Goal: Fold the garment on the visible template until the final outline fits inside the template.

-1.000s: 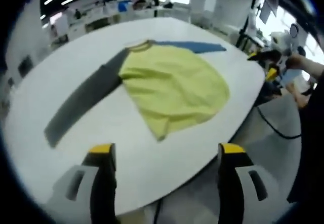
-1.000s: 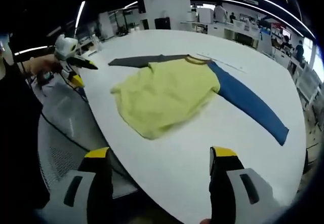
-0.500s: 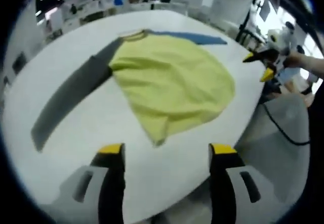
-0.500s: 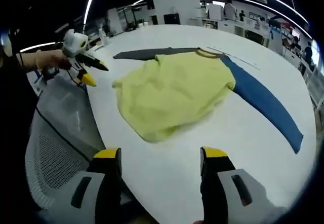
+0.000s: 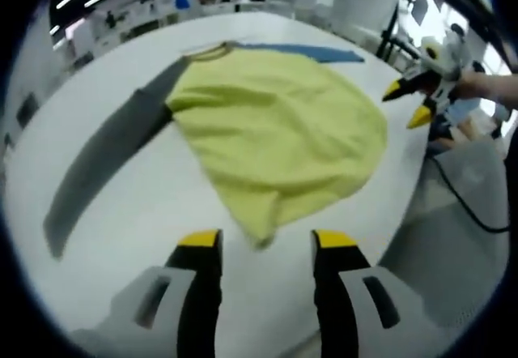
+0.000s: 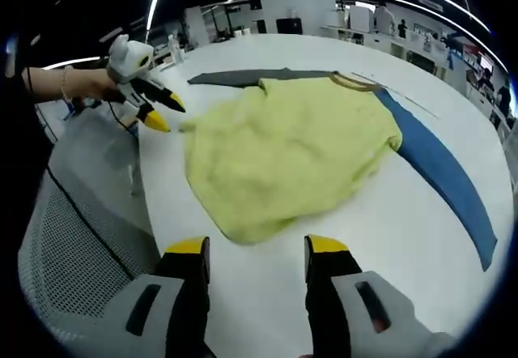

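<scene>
Both tongs, left (image 5: 257, 246) and right (image 6: 256, 250), spread, empty, near garment (image 5: 279, 127) hem by table (image 5: 121, 212) edge.

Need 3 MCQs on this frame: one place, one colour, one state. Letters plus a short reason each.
1. Where does the shirt lie?
A. Spread on the white table
B. Draped over a chair
C. Lifted in a gripper

2. What colours are its two sleeves?
A. Both yellow
B. One grey, one blue
C. One red, one green

3. What state is the left gripper in?
A. Shut on the hem
B. Shut on a sleeve
C. Open, holding nothing

Answers:
1 A: the yellow body lies on the tabletop with both sleeves stretched out.
2 B: a grey sleeve runs to one side in the left gripper view, a blue one to the other in the right gripper view.
3 C: its yellow-tipped jaws stand apart just short of the hem corner, with bare table between them.
</scene>
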Motion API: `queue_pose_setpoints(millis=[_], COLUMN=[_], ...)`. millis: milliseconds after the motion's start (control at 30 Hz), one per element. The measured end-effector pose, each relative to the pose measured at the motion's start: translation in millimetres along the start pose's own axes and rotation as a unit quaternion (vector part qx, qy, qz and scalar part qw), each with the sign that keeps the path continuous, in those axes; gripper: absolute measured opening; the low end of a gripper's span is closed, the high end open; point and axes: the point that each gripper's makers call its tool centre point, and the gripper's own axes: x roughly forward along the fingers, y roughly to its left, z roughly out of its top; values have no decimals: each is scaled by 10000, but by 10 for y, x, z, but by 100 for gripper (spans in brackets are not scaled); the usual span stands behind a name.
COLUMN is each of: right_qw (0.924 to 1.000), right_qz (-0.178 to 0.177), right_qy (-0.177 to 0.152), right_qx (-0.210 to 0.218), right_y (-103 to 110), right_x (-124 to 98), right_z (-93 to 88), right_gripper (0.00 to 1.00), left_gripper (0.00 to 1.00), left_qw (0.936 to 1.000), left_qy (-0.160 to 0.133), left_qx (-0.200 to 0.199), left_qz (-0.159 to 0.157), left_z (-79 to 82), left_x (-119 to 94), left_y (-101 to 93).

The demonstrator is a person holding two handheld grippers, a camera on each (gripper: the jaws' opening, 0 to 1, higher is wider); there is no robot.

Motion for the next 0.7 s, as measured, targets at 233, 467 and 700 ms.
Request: queue_pose_setpoints(millis=[233,467,700], right_qw=[9996,9987,9968], right_qz=[71,148,193], right_qy=[69,196,381], right_qx=[-282,-441,-679], right_y=[52,76,72], right_x=[117,263,365], right_z=[4,-15,-48], right_gripper=[38,35,28], left_gripper=[34,30,24], left_qw=[9999,9995,9994], left_qy=[87,190,255], left_qx=[95,207,199], left_qz=[-57,-114,-107], left_z=[-8,-33,-37], left_x=[78,147,184], left_y=[-40,-48,2])
